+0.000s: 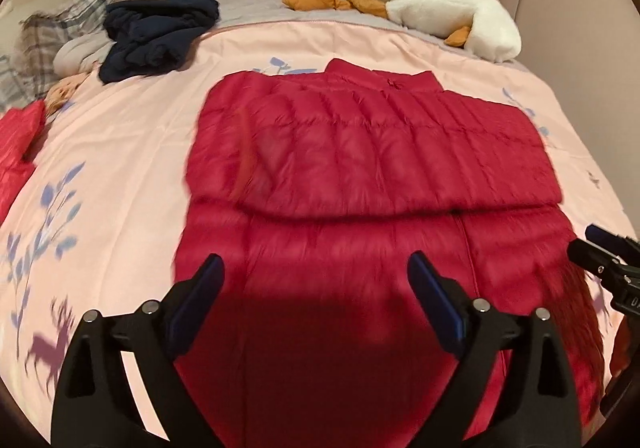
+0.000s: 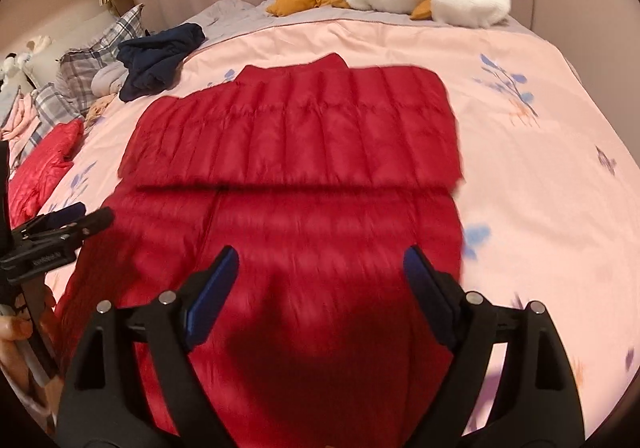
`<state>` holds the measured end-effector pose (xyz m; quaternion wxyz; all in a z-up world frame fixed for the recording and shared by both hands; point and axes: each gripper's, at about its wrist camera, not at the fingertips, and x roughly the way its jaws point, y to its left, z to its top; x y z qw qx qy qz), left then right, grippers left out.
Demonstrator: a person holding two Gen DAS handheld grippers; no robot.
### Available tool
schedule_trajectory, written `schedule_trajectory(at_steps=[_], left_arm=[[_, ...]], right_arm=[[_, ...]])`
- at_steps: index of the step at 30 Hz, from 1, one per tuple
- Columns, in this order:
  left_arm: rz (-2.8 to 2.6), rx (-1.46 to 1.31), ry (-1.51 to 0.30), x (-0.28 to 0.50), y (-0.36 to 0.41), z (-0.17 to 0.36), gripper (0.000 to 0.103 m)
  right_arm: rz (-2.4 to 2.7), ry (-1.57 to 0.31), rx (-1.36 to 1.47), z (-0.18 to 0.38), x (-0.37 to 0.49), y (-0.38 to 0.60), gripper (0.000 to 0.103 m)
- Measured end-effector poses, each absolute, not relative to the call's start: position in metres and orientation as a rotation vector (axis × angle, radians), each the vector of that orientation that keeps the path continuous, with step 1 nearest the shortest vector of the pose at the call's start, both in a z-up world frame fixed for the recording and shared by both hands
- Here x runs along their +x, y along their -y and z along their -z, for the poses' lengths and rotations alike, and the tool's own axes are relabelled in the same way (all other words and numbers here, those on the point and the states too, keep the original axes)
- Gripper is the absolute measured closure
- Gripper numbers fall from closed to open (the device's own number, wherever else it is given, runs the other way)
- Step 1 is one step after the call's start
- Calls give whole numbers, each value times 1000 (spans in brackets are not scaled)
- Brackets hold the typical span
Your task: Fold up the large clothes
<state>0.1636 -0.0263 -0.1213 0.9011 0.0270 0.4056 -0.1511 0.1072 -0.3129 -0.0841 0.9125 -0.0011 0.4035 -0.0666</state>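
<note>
In the left wrist view, the left claw [image 1: 316, 268] hangs released, its blue-padded fingers spread wide above the near half of a red quilted puffer jacket [image 1: 360, 152]. The jacket lies flat on a smooth pink duvet [image 1: 128, 152] printed with blue sprigs, its puffy far part doubled over in a thick fold. A crumpled navy garment [image 1: 156, 36] and a fluffy white plush goose [image 1: 452, 16] sit farther back. In the right wrist view, the right claw [image 2: 320, 260] is likewise released over the jacket [image 2: 296, 136], with the left claw [image 2: 76, 218] at the jacket's left edge; whether that one grips cloth is unclear here.
</note>
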Motion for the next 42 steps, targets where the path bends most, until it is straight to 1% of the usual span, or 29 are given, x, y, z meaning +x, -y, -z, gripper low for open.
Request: schedule_trajectory(at_steps=[4,9,18,24,31,32,33,36,42], left_arm=[[316,46,-853,130,3,120,10],[300,-34,-885,90,-33,127,10],[286,-182,-941,52,-71,142,10],[318,-258,-979,42,-80,151,10],[370,-335,-1051,41,-81,172,10],[371,-331,-1048,40,-80,173,10],[375,-328,-1044,39,-80,173,9],[409,-360,-1037,38,-81,175,2],[432,-362,-1032,40,-79,176,1]], right_arm=[[159,-834,57,82,60,327,14],[202,-845,141,85,14,352,13],[203,-853,348,99,-34,388,13],[142,-880,454,112,-45,393,13],[124,-884,471,117,-45,388,11],[122,-885,471,118,-44,388,10],[121,-886,468,118,-43,387,10],[118,-890,452,120,-41,384,10],[101,-893,459,122,-34,382,9]])
